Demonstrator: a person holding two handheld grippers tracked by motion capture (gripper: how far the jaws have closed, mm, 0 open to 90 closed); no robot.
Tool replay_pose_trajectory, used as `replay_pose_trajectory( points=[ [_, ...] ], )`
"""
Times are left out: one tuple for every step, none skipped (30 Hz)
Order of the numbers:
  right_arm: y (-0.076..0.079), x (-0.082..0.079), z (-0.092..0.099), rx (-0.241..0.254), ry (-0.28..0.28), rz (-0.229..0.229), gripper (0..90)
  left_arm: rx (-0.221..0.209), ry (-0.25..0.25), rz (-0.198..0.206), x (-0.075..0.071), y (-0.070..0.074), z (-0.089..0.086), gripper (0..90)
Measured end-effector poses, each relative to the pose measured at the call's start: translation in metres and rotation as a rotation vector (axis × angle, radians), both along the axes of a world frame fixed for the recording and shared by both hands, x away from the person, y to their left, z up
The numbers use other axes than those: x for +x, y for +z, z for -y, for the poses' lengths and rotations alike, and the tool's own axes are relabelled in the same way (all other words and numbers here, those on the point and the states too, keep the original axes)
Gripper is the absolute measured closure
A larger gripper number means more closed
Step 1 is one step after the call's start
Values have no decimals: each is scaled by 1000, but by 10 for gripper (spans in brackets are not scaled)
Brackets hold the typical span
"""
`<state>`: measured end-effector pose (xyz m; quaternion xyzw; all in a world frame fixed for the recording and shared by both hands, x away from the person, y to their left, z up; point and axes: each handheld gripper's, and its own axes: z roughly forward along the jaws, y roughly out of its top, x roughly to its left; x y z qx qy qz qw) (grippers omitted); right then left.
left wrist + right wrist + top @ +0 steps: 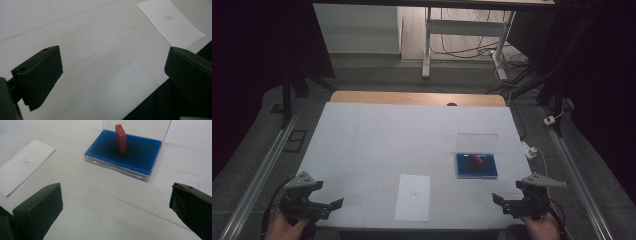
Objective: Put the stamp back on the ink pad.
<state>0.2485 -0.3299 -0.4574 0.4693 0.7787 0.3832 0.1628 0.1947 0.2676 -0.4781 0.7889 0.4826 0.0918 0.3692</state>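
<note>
A white-covered table (362, 135) carries a white sheet of paper (413, 197) near its front edge, about midway across. Right of the sheet and farther back lies a clear plastic case with a blue lining (477, 166), its lid standing open behind it. A small red block (477, 161) stands in the case. The left gripper (334, 205) sits at the front left corner, the right gripper (498, 199) at the front right, just in front of the case.

The high camera looked forward and down over the whole tabletop (362, 140) from the near edge. Each claw camera sat low and close above its near corner, both sharing the paper sheet (170, 22).
</note>
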Motion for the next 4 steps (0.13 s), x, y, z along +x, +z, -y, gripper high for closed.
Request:
replay_pose_trajectory(
  points=[
    [0, 0, 0, -2, -5, -2, 0, 1, -1, 0, 0, 0, 0, 19],
    [0, 0, 0, -3, -5, -2, 0, 1, -1, 0, 0, 0, 0, 19],
    [0, 1, 0, -6, -6, -10, 0, 1, -3, 2, 1, 0, 0, 19],
    [-1, 1, 0, -11, -8, -11, 0, 1, -3, 1, 1, 0, 1, 19]
  ],
)
